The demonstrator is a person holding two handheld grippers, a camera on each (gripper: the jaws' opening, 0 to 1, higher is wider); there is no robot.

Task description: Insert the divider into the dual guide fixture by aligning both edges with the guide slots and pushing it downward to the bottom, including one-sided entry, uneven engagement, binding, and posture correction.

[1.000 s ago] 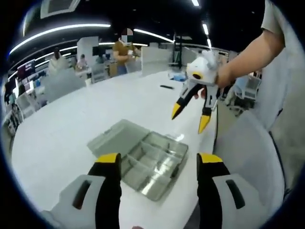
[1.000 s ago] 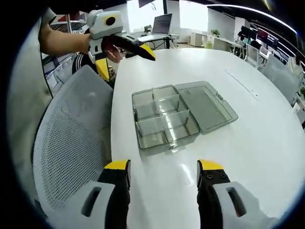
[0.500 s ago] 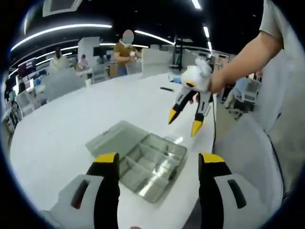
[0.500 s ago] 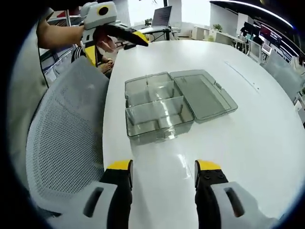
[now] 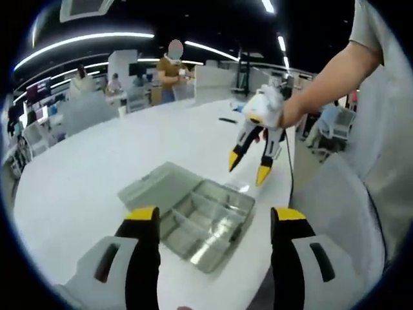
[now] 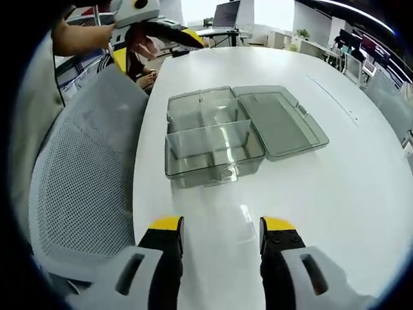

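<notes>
The clear plastic box (image 6: pixel 214 143) sits open near the edge of the white surface (image 6: pixel 361 194), its flat lid (image 6: pixel 279 121) folded out on the side of the box away from the mesh chair (image 6: pixel 77 187). Inside the box, one long divider (image 6: pixel 208 139) stands upright across its width, and a shorter wall appears to cross the compartment beyond it. Whether the long divider is seated to the bottom of its slots cannot be told from these views; it looks level rather than tilted.

Neither tool holds anything. The right hand-held gripper (image 6: pixel 217 225) hangs above the bare surface just short of the box, its yellow-tipped jaws spread apart and empty. The left hand-held gripper (image 5: pixel 214 215) also has its jaws apart and empty, poised over the near corner of the box (image 5: pixel 200 221). In the left gripper view the right hand-held gripper (image 5: pixel 246 166) hovers in the air above the far side of the box; in the right gripper view the left hand-held gripper (image 6: pixel 155 29) shows beyond the box, near the chair.

Judging from this, no insertion is under way: either the piece is already in or the loose one has yet to be picked up, and none lies visibly beside the box.

Beyond the box, the surface is a broad, glossy oval. Around it is a large open office with ceiling strip lights, other desks and chairs, and people standing in the distance.
</notes>
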